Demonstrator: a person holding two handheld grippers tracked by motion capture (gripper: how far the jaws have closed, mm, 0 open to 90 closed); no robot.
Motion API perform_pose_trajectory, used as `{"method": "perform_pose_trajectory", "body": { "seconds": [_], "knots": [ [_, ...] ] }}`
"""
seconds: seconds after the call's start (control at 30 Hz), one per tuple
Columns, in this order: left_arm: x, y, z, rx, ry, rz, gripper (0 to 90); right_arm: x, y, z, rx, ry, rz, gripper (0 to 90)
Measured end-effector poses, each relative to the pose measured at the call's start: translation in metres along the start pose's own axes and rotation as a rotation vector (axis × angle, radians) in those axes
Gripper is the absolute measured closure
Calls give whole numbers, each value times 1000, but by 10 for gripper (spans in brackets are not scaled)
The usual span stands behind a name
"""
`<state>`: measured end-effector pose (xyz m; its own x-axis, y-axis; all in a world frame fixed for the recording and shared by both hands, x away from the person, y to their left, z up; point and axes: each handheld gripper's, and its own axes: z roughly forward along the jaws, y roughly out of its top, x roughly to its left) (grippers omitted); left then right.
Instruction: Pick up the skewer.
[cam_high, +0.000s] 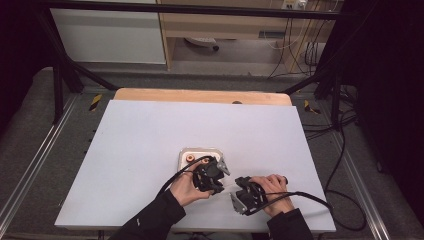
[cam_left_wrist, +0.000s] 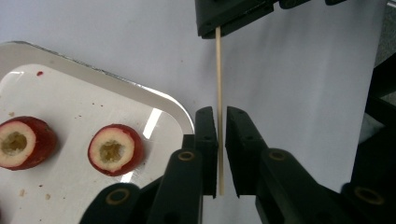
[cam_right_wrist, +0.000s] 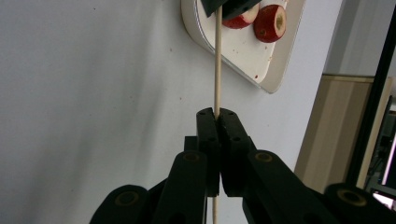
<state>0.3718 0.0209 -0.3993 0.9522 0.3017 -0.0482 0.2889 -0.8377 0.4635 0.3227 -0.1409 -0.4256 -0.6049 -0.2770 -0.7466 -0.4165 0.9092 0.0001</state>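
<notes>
So both grippers are on the same skewer (cam_left_wrist: 218, 84) right now, a thin wooden stick stretched between them just above the table (cam_high: 135, 145).

Right gripper (cam_right_wrist: 217, 113): jaws pinched flat together with the skewer clamped between them. In the right gripper view the stick runs straight up out of the jaw tips toward the other gripper, and a bit pokes out below too.

Left gripper (cam_left_wrist: 222, 112): the skewer sits in the slot between the jaws, but there's a visible gap. It lies against the left-hand jaw and the other jaw stands clear of it, so that one isn't really squeezing. No earlier shot to compare with.

Next to all this is a white tray (cam_left_wrist: 140, 91) with two red fruit pieces (cam_left_wrist: 116, 149), cored, pale hollow middles facing up. They sit apart from each other on the tray. The skewer passes just beside the tray's corner, not touching the fruit.

In the high view both hands are near the front edge of the table, left gripper (cam_high: 210, 175) at the tray's near side, right gripper (cam_high: 246, 196) close beside it.
</notes>
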Motion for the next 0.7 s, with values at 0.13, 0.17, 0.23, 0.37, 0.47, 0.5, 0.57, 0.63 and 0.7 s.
{"method": "perform_pose_trajectory", "body": {
  "seconds": [0.13, 0.17, 0.23, 0.37, 0.47, 0.5, 0.57, 0.63, 0.7],
  "knots": [
    [-2, 1, 4, 20, 20, -5, 877, 1, 5, 1, 11, -4, -29, 888],
    [-2, 1, 4, 25, 23, -4, 878, 1, 5, 1, 8, -4, -32, 887],
    [-2, 0, 5, 28, 29, -6, 881, 1, 5, 1, 9, -6, -32, 887],
    [-2, -2, 4, 18, 46, -8, 886, -1, 4, 1, -21, -3, 49, 804],
    [-1, -8, 1, 7, 62, -12, 886, -3, -1, -1, -33, -3, 183, 649],
    [0, -11, -2, 1, 65, -18, 886, -4, -3, -2, -40, -7, 247, 607],
    [2, -18, -7, -10, 79, -33, 886, -6, -7, -3, -58, -11, 309, 573],
    [4, -26, -13, -23, 94, -44, 885, -8, -15, -6, -87, -12, 460, 492],
    [8, -35, -19, -29, 107, -47, 885, -11, -27, -10, -93, 0, 689, 380]
  ]
}}
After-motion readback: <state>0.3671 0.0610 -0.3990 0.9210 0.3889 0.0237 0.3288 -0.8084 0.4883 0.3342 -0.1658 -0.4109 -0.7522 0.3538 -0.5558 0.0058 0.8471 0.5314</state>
